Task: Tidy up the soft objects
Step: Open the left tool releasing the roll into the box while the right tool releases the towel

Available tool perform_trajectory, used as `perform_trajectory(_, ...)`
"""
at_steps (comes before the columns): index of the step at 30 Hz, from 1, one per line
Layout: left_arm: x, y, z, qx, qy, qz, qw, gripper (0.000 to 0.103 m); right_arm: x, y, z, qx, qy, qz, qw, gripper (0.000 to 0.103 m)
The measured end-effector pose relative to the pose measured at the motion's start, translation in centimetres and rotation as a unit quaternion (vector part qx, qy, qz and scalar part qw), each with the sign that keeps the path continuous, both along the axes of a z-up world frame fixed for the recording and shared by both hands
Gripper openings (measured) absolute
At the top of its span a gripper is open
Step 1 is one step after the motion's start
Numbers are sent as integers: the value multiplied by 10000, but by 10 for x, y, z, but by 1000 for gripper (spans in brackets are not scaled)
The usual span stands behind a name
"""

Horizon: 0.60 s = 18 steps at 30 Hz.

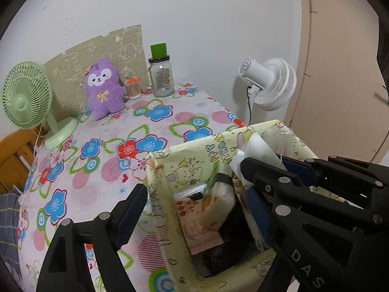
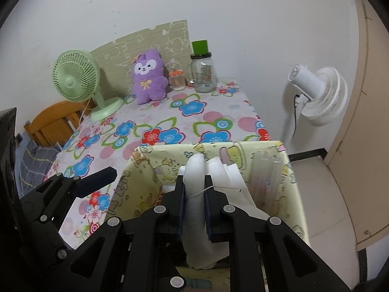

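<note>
Here right hand-held gripper (image 2: 194,189) clamps white foam (image 2: 197,170); left hand-held gripper (image 1: 194,194) wide, empty; box (image 1: 158,194) contents unclear

The box's (image 2: 289,187) bottom is hidden behind the white foam (image 2: 201,194), lower centre. Dark contents (image 1: 228,250) inside the box stay unreadable.

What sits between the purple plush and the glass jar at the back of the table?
A small orange-lidded container sits between the purple plush and glass jar; both wrist views show it.
</note>
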State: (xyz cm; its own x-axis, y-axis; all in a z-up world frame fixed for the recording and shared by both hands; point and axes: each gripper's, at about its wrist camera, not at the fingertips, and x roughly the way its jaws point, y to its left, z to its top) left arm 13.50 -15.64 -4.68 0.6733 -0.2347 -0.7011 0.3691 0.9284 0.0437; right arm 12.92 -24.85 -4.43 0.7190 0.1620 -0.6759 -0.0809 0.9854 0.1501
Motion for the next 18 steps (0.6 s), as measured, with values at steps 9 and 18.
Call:
perform_trajectory(9,-1,6,-5,24,37,-45,10000,92,2,5,-4,-63,-4,-77,10000,73)
perform_trajectory(18,-6,3,-4,59,14,-91,9999,93,-5,0,-5,-66,89,-184,9998,82)
